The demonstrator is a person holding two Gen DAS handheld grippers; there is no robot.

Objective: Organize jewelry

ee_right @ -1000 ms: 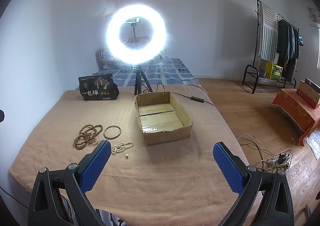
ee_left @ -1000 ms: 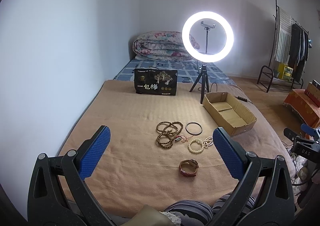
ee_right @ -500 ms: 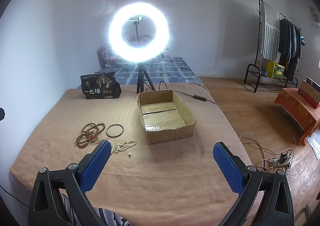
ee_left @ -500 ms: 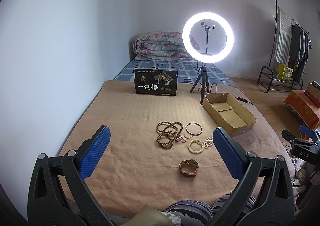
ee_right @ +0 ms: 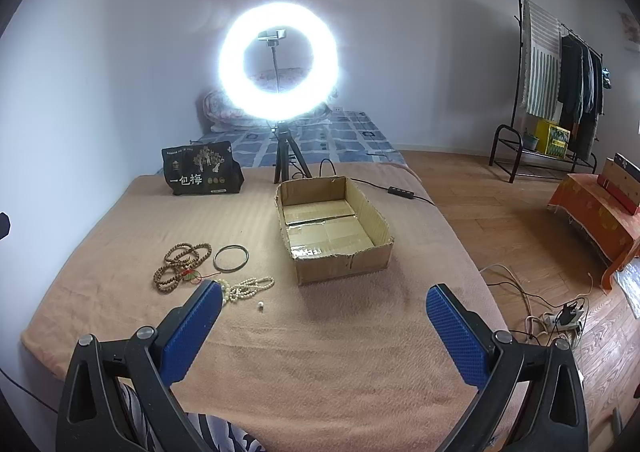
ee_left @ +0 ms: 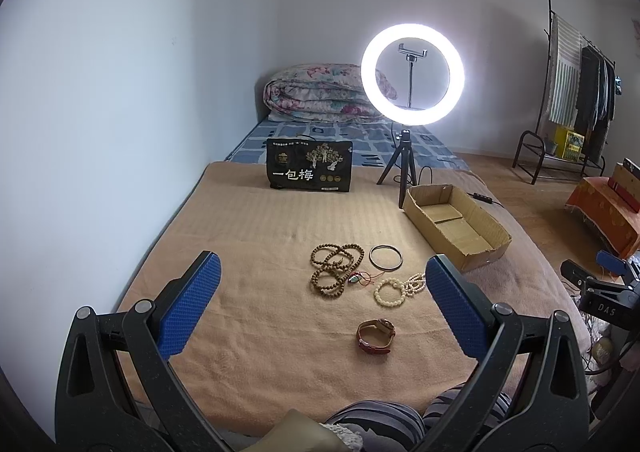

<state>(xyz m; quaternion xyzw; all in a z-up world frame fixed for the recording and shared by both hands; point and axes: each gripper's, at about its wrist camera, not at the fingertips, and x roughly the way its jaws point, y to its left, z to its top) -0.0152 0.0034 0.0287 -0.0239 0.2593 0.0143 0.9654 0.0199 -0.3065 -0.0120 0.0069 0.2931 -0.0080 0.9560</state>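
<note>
Jewelry lies on a tan blanket (ee_left: pixel 256 236): brown wooden bead strings (ee_left: pixel 334 268), a dark bangle (ee_left: pixel 385 258), a white bead bracelet (ee_left: pixel 390 292) with a white bead strand, and a brown leather watch (ee_left: pixel 375 336). An open cardboard box (ee_right: pixel 334 228) stands to their right, empty. My left gripper (ee_left: pixel 320 300) hovers open above the near side of the jewelry. My right gripper (ee_right: pixel 324 328) hangs open in front of the box, and its left finger covers part of the white beads (ee_right: pixel 248 288). A loose white bead (ee_right: pixel 261 306) lies beside them.
A lit ring light (ee_left: pixel 412 76) on a tripod and a black printed bag (ee_left: pixel 309 171) stand at the blanket's far end, with a folded quilt (ee_left: pixel 320 96) behind. Wooden floor, cables (ee_right: pixel 560 316), a clothes rack (ee_right: pixel 560 84) and an orange-covered table (ee_right: pixel 596 208) lie to the right.
The right gripper has drifted left and a little forward, so the box and beads sit further right and nearer in its view. The left gripper has barely moved.
</note>
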